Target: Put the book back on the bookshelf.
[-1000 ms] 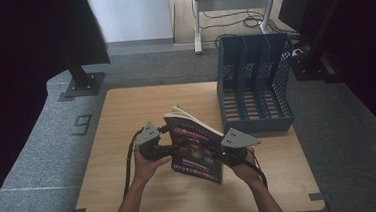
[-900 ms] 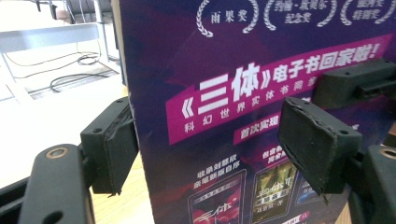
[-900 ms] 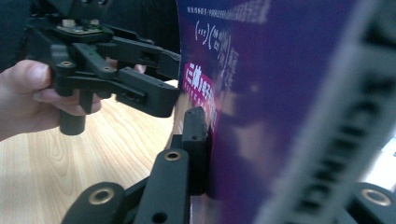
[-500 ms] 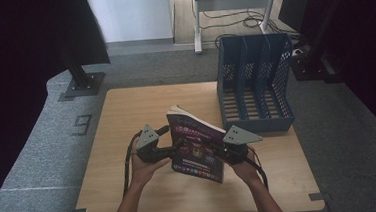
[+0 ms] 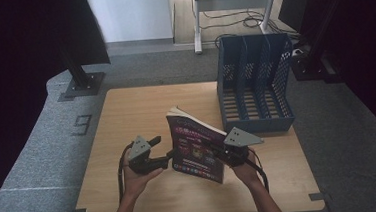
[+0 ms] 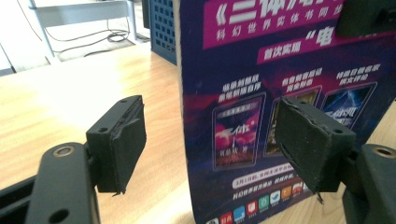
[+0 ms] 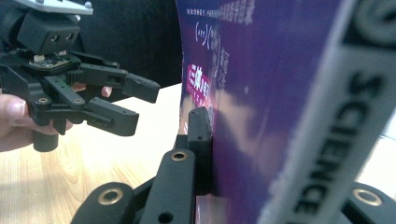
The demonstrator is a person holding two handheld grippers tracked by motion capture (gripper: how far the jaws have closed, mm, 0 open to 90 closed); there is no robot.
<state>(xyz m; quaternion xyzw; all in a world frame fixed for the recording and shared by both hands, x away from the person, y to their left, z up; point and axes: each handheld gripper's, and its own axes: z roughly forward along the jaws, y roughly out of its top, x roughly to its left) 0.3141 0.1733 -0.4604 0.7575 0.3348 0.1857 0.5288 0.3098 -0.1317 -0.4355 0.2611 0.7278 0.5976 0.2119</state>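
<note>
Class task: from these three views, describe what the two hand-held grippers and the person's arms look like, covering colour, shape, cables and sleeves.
Both the left gripper and the right gripper are black, built of pivoted links with round brass-coloured rivets. Each carries a grey three-cornered plate on top and trails a dark cable. The jaws end in blocky black pads, worn and ragged at the edges. The forearms are bare; no sleeves show.

Left gripper (image 5: 165, 156): lower centre-left of the high view, jaws apart.
Right gripper (image 5: 225, 151): lower centre-right, jaws clamped.
Forearms: from bottom edge.
</note>
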